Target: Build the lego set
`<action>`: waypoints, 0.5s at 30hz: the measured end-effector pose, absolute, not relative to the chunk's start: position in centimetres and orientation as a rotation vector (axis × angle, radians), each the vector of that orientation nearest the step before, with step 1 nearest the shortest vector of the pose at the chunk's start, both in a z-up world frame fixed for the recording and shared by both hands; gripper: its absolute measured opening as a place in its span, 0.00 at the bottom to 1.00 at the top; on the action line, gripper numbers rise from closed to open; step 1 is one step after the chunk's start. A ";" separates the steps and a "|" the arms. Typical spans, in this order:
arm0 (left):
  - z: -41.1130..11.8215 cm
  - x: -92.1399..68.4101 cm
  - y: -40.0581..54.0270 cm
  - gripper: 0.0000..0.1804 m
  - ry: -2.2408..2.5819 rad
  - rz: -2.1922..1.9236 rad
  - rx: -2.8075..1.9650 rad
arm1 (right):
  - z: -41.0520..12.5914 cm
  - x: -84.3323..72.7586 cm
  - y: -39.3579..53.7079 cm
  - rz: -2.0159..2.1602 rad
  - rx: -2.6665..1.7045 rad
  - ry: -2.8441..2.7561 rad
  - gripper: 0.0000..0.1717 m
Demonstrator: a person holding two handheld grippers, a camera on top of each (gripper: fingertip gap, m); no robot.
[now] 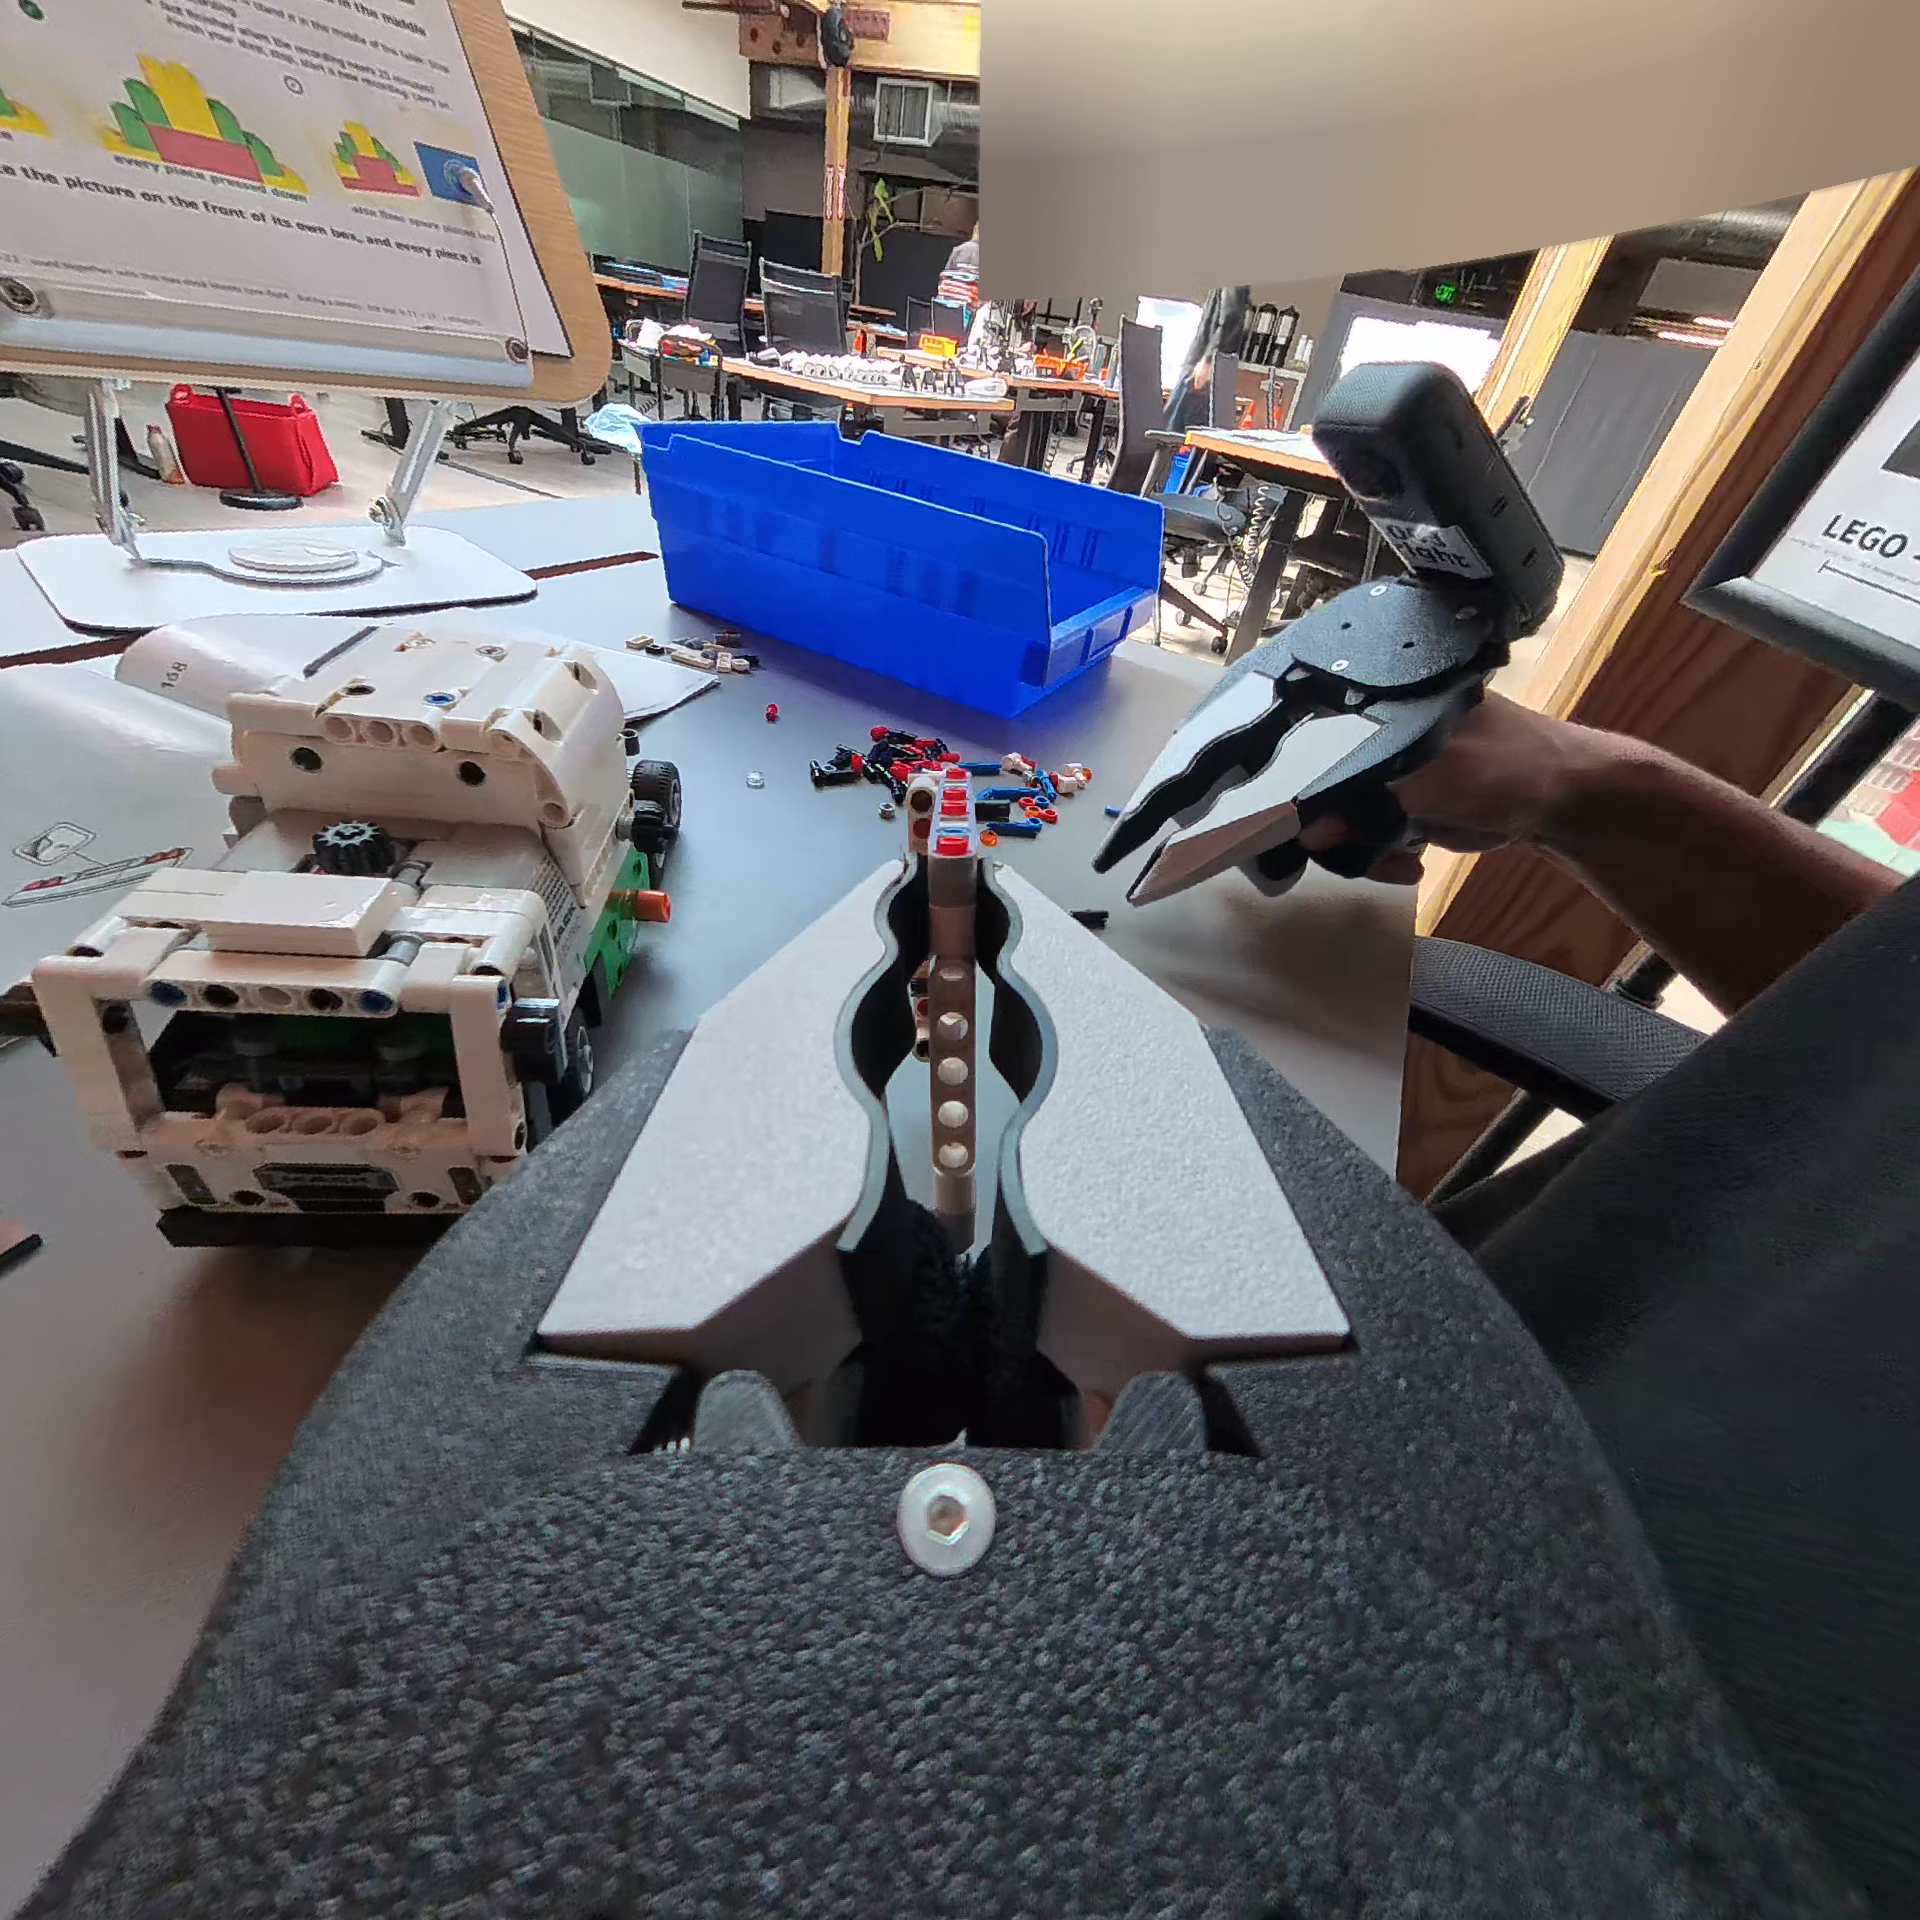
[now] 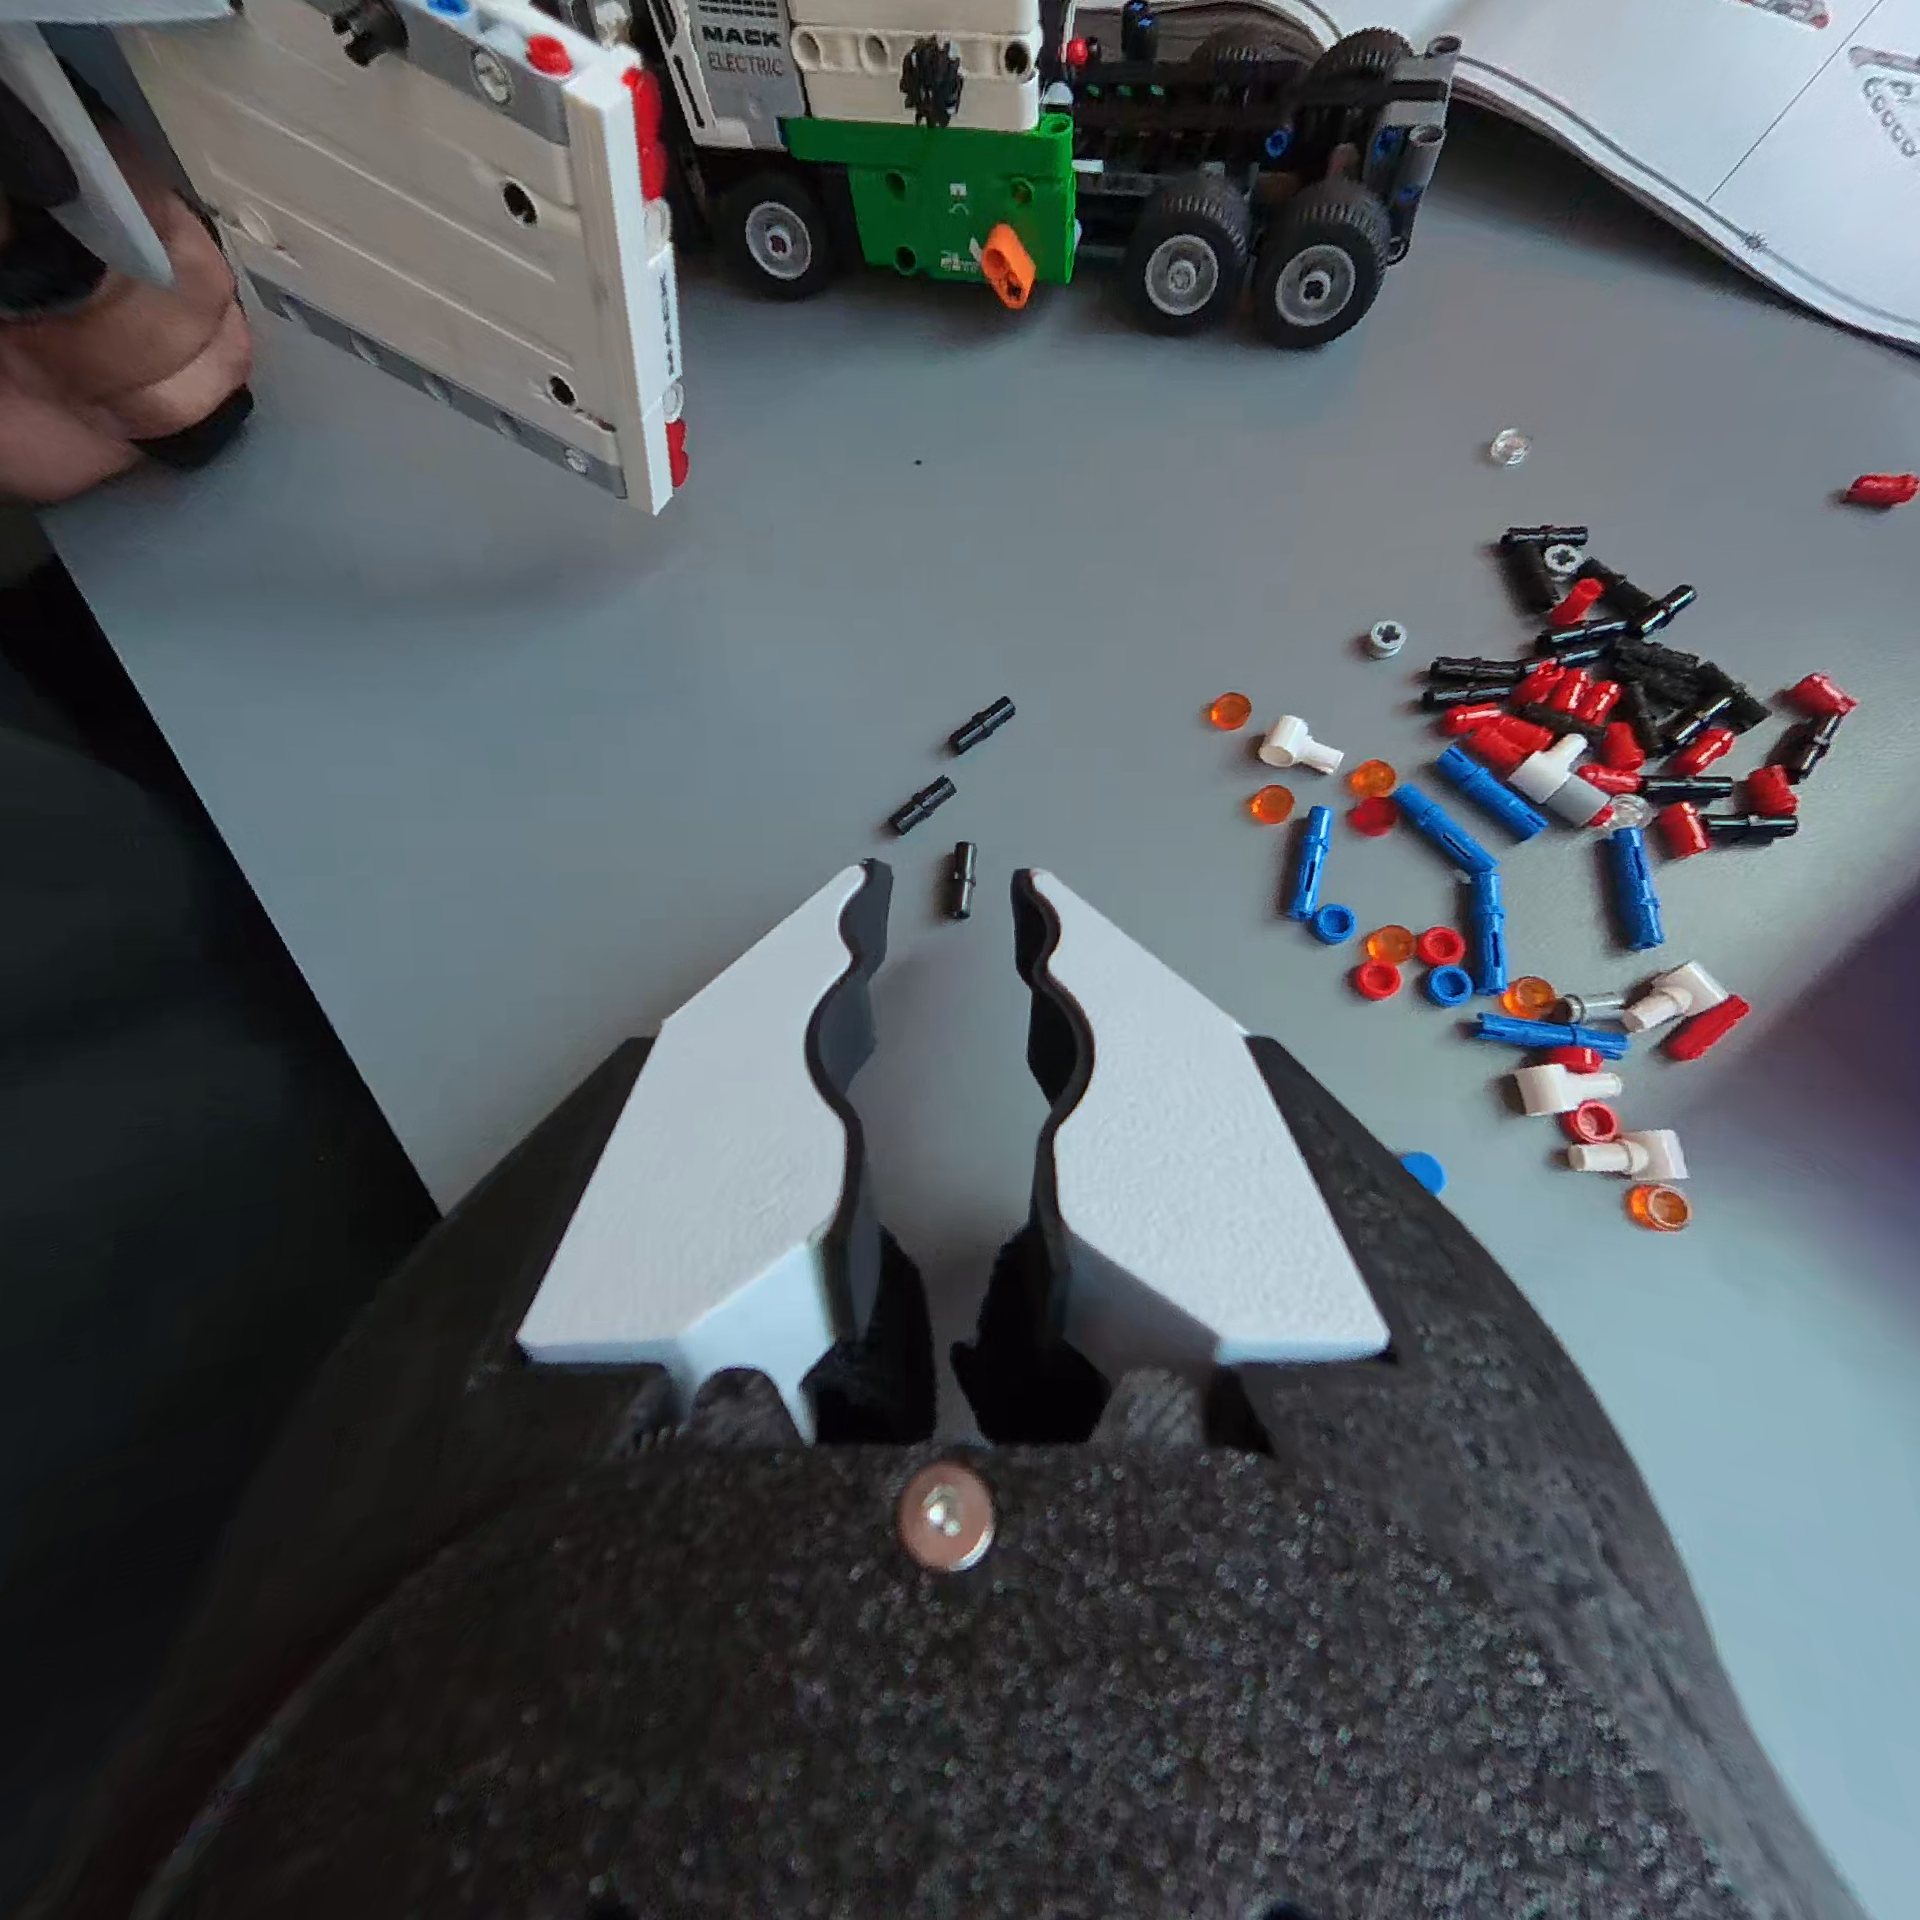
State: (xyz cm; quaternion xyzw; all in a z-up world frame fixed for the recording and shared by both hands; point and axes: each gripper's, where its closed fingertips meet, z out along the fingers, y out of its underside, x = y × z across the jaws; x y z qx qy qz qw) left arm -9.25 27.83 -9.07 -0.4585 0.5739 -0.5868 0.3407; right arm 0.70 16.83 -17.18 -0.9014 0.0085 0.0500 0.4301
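Observation:
My left gripper (image 1: 951,868) is shut on a flat white and grey brick-built panel (image 1: 952,831) with red studs, seen edge-on between the pads. The same panel shows in the right wrist view (image 2: 436,249), held above the table at the upper left. My right gripper (image 2: 948,873) is open, low over the grey table (image 2: 623,675). A small black pin (image 2: 961,880) lies on the table between its fingertips, with a gap on each side. Two more black pins (image 2: 923,805) lie just beyond. The right gripper also shows in the left wrist view (image 1: 1127,878).
A white and green toy truck (image 1: 343,935) stands at the left, and shows in the right wrist view (image 2: 935,156). A pile of small red, blue, black and white parts (image 2: 1610,790) lies to the right. A blue bin (image 1: 904,571), an open booklet (image 2: 1714,135) and a sheet stand (image 1: 260,156) are farther back. About 15 centimeters separates my left fingertips from my right.

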 end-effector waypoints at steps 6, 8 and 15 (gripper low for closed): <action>-9.1 -9.2 27.8 0.04 1.493 -1.513 -1.195 | -18.2 0.7 17.1 0.032 -2.283 -0.021 0.10; -9.2 -9.2 27.9 0.04 1.492 -1.510 -1.198 | -18.5 0.6 17.2 0.009 -2.285 -0.031 0.10; -9.2 -9.1 27.8 0.03 1.496 -1.516 -1.196 | -18.9 0.2 17.3 -0.046 -2.294 -0.064 0.09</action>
